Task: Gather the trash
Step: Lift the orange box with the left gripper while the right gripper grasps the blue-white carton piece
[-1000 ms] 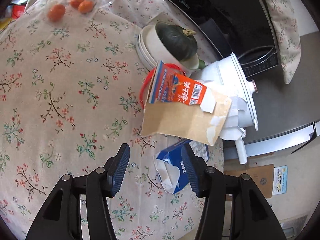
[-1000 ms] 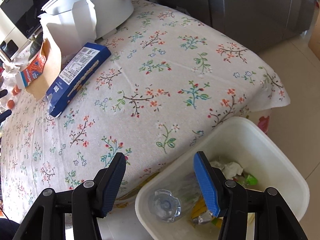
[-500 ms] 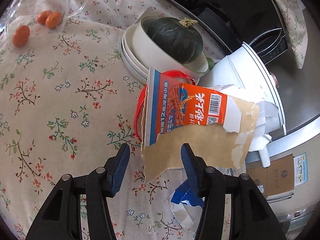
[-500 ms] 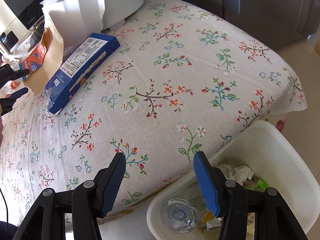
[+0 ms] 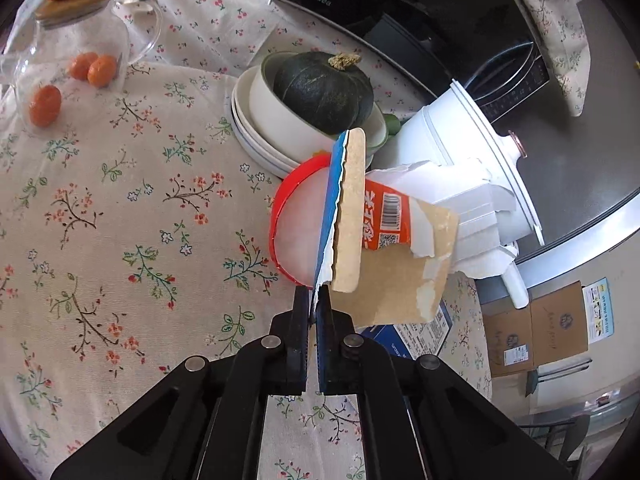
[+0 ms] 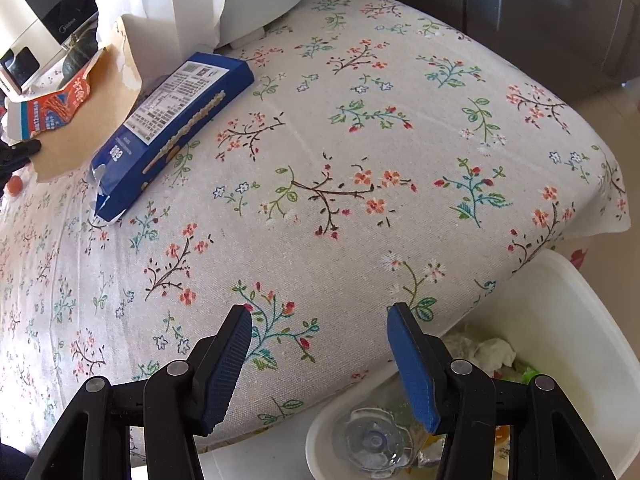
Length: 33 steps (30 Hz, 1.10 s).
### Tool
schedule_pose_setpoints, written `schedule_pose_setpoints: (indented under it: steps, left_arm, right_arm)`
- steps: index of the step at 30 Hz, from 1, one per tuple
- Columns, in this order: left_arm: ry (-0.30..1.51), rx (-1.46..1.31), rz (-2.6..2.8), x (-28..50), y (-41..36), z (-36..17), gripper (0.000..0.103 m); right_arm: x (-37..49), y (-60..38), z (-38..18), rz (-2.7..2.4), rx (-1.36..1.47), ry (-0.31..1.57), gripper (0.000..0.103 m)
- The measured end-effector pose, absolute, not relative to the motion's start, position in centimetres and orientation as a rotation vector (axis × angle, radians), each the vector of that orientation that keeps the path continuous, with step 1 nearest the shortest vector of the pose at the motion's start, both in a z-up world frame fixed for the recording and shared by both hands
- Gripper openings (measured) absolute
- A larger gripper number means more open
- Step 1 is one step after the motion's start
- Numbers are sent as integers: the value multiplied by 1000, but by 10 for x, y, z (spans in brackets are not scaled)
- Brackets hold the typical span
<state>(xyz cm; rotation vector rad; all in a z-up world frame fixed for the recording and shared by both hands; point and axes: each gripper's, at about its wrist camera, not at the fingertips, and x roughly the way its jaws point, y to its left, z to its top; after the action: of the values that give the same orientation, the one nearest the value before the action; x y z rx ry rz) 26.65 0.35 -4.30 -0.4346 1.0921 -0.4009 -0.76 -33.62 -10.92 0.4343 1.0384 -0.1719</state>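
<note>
Left wrist view. The left gripper (image 5: 318, 300) is pinched nearly closed on the torn lower edge of a flattened cardboard carton (image 5: 384, 240), orange, blue and brown, which rises directly ahead of the gripper. Behind the carton stands a red-rimmed lid (image 5: 298, 226); farther ahead are stacked bowls (image 5: 256, 120) holding a dark green squash (image 5: 324, 88). A white appliance (image 5: 472, 184) lies ahead and to the right, and a blue box (image 5: 416, 338) lies on the counter (image 5: 120, 208) just right of the gripper, partly under the carton.

Right wrist view. The right gripper (image 6: 318, 364) is spread wide and holds nothing, hovering over the counter edge. The white trash bin (image 6: 576, 320) sits below and to its right, already containing a plastic bottle (image 6: 372, 440) and crumpled paper (image 6: 486, 354). The blue box lies far ahead to the left.

Risk. The grip is only on a thin, ragged edge; the cardboard may tear or slip free during transport, and its broad panel may catch the lid or bowls.
</note>
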Motion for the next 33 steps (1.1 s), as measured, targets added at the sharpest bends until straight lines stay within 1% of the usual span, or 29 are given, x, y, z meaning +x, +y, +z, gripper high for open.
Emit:
schedule_pose_setpoints:
  steps: [4, 8, 13, 17, 18, 20, 22, 25, 29, 32, 33]
  left_arm:
    - [1042, -408, -424, 245, 9, -21, 2]
    - [1029, -344, -446, 232, 2, -14, 2]
    - [1127, -373, -451, 242, 1, -38, 2]
    - [1233, -339, -449, 252, 1, -60, 4]
    - [1272, -355, -446, 253, 2, -68, 6]
    - [1332, -402, -446, 257, 6, -81, 15]
    - [1355, -434, -452, 259, 8, -91, 30]
    - [1374, -452, -463, 264, 7, -101, 34]
    - [1415, -488, -467, 266, 4, -116, 34]
    - [1408, -480, -464, 265, 4, -118, 32]
    - [1393, -466, -470, 264, 3, -115, 28]
  right_arm:
    - [-1, -336, -104, -143, 456, 1008, 61]
    - [21, -340, -82, -93, 463, 900, 62]
    - [55, -337, -60, -51, 413, 813, 62]
    - [79, -336, -57, -41, 446, 815, 62]
    - [83, -335, -57, -34, 452, 816, 63]
    - [89, -331, -59, -34, 444, 813, 63]
    - [95, -329, -63, -28, 461, 825, 63]
    - [102, -329, -67, 6, 539, 833, 63]
    - [112, -328, -64, 83, 681, 806, 63]
    - [123, -331, -72, 123, 827, 791, 63]
    - [127, -331, -74, 129, 866, 785, 64]
